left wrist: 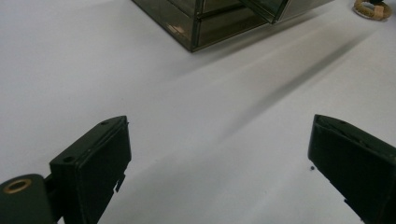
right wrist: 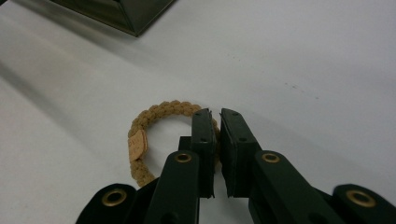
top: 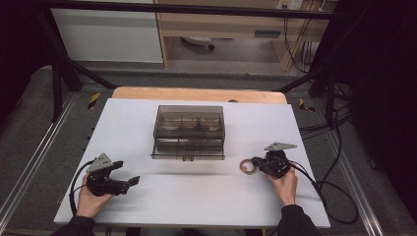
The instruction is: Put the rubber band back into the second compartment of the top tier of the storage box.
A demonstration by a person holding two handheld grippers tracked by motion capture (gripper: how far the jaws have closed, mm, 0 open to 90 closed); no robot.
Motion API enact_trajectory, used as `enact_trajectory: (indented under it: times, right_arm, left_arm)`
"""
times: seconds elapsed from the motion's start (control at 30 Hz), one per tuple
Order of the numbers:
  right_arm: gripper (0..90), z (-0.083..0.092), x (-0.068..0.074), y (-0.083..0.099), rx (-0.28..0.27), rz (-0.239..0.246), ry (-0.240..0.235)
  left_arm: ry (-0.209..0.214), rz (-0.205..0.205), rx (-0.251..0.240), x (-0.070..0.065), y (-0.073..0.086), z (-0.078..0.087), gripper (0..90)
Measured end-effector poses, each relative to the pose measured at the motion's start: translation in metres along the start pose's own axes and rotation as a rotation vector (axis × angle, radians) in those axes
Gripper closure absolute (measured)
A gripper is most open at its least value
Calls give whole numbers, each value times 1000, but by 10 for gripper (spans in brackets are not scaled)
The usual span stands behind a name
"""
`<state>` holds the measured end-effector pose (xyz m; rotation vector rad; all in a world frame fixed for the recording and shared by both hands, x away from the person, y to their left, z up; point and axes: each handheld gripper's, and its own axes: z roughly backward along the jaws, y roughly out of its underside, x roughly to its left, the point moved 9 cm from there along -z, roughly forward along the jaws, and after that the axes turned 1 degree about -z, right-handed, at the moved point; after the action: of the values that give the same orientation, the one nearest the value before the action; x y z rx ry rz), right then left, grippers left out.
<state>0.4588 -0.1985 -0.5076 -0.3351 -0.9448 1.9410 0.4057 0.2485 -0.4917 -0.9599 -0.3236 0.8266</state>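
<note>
Pick step, by my reading: right gripper (right wrist: 215, 140) clenched on braided band (right wrist: 156, 112) at table's (top: 147, 206) 4 o'clock; left gripper (left wrist: 217, 154) released; next, lift toward drawer box (top: 189, 132).

You can read no text anywhere; the small tag (right wrist: 136, 144) on the braided band (right wrist: 161, 110) bears marks too blurred to make out.
</note>
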Motion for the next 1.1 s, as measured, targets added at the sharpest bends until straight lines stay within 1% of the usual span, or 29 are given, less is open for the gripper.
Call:
enact_trajectory:
  times: [0.43,0.57,0.9,1.1]
  right_arm:
    - [847,11,1,-4,-26,-5,-5]
    - [847,13,1,-5,-34,6,-4]
    - [847,23,6,-8,-52,2,-20]
    - [847,28,9,-10,-59,14,-28]
  left_arm:
    - [-1,0,1,0,0,0,55]
    - [-1,0,1,0,0,0,55]
    - [-2,-1,2,0,0,0,55]
    - [-3,0,1,0,0,0,55]
